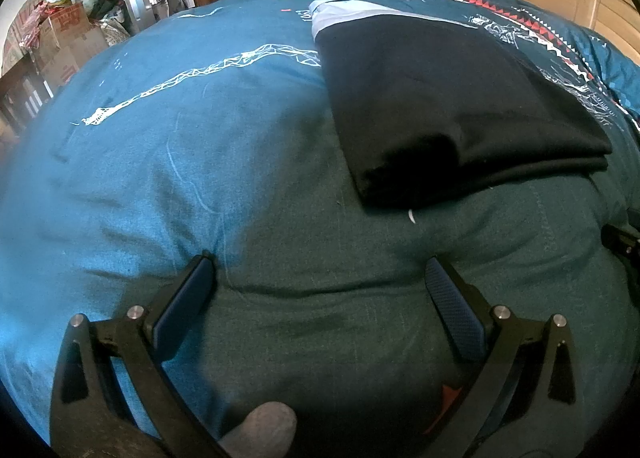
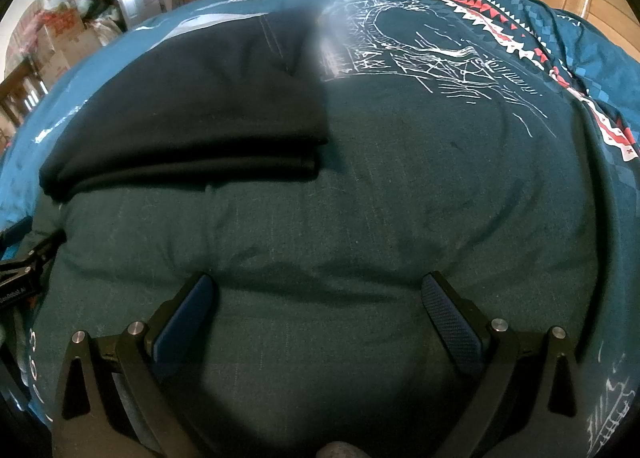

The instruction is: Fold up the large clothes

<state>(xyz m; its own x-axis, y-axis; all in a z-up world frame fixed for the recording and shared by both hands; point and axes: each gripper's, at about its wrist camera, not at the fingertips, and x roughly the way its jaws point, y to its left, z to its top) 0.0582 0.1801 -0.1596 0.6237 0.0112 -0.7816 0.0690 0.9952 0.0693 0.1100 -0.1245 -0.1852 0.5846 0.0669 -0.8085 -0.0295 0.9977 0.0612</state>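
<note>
Teal bedspread [image 1: 168,161] with white line print fills both your views. Folded black garment [image 1: 448,109] lies flat on it, pale grey band at far end, ahead-right of your left gripper [image 1: 320,274], ahead-left of your right gripper [image 2: 318,290]. Both grippers spread wide, grasping nothing, tips just above bedspread.

the right gripper [image 2: 318,290] hovers spread wide above a teal quilt [image 2: 360,197], gripping nothing. a folded black garment [image 2: 192,109] lies at ten o'clock, flat on it.
</note>
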